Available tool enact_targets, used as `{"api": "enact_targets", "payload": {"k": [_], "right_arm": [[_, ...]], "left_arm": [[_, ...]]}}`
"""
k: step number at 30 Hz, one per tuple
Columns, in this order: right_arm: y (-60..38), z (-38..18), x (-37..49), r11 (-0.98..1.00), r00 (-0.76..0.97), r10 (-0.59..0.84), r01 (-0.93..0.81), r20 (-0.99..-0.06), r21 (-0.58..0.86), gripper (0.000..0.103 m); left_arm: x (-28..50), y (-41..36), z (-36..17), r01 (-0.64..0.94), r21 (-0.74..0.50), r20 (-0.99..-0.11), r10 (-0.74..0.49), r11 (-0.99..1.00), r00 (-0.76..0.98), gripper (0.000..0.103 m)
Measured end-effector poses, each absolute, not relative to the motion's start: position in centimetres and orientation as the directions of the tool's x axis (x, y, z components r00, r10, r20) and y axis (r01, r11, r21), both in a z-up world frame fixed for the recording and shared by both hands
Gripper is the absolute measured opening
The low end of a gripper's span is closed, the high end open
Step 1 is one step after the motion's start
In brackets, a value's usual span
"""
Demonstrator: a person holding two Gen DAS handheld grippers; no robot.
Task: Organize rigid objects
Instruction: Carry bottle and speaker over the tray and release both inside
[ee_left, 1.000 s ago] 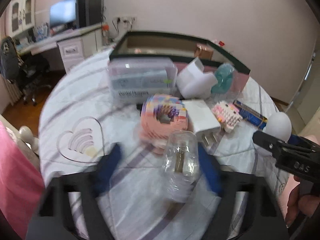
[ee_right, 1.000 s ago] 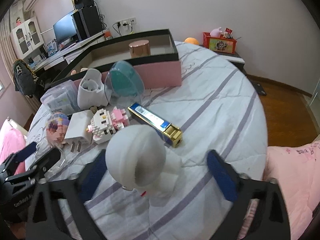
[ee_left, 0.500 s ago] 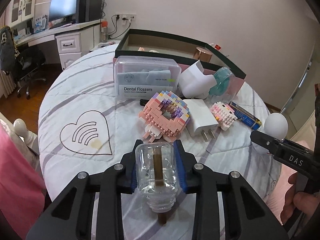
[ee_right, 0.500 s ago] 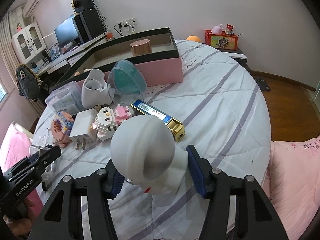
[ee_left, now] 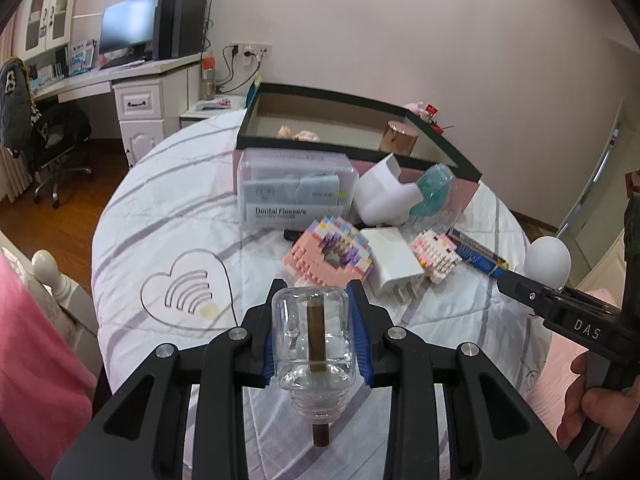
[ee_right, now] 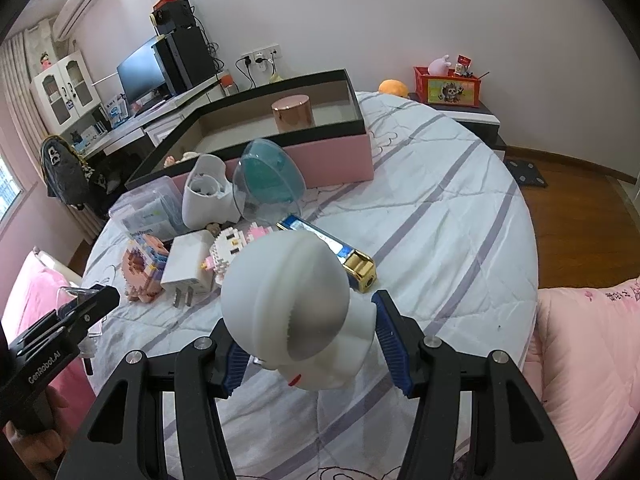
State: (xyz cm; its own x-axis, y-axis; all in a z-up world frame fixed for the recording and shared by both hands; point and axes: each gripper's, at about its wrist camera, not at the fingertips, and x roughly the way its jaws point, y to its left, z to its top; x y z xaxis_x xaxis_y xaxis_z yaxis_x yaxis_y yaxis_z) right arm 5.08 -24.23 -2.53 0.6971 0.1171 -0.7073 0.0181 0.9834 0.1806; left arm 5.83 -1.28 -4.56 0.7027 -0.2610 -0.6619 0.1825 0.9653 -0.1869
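Glass catches the light first in the left wrist view: a small clear bottle (ee_left: pixel 311 340) with a brown stick inside sits clamped between the blue pads of the left gripper (ee_left: pixel 316 340), neck toward the camera, held above the striped bedspread (ee_left: pixel 168 200). Its jaws are drawn in as tight as they go, pressing both sides of the bottle. Beyond it the job looks barely begun: the pink box (ee_left: pixel 440 168) at the far side holds only a copper tin (ee_left: pixel 399 137) and a pinkish something I cannot make out, while a flosser case (ee_left: pixel 294 188), a brick donut (ee_left: pixel 332 252), a white charger (ee_left: pixel 394 264), a brick cat (ee_left: pixel 436 254), a blue-and-gold bar (ee_left: pixel 478 256), a white holder (ee_left: pixel 382 192) and a teal dome (ee_left: pixel 434 190) lie bunched on the bedspread just in front of the box. At the right edge a hand (ee_left: pixel 592 404) grips the other tool. In the right wrist view the right gripper (ee_right: pixel 306 344) has a white toy (ee_right: pixel 296 308) with a big round head between its pads, the jaws about half open and closed on the toy's body; they have just been closing onto it. Both tools tilt downward toward the bed, side by side, each loaded. I'd say both pieces are picked up and the carry to the box is what comes next, with the whole cluster left after that.
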Motion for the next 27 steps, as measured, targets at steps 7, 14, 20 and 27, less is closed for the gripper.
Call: {"api": "enact_targets", "payload": {"k": [7,14,20,27], "right_arm": [[-23.9,0.1,6.1,0.98,0.716,0.158,-0.029,-0.68,0.196,0.058],[-23.3,4.7,10.1,0.98,0.75,0.186,-0.1,-0.634,0.17,0.057],[-23.1,8.0,16.6,0.975,0.761,0.218,-0.144,-0.611,0.169,0.057],[-23.1,7.6,25.7,0.976,0.723,0.215,-0.138,-0.657,0.167,0.058]], "left_arm": [[7.3,-1.6,-1.4,0.2,-0.145,-0.638,-0.246,0.969,0.73,0.031],[11.8,-1.8,2.6,0.229,-0.104,-0.597,-0.245,0.968,0.764,0.031],[18.1,-2.5,5.4,0.245,-0.096,-0.578,-0.254,0.965,0.776,0.031],[26.0,-4.3,5.8,0.257,-0.092,-0.613,-0.258,0.962,0.747,0.031]]}}
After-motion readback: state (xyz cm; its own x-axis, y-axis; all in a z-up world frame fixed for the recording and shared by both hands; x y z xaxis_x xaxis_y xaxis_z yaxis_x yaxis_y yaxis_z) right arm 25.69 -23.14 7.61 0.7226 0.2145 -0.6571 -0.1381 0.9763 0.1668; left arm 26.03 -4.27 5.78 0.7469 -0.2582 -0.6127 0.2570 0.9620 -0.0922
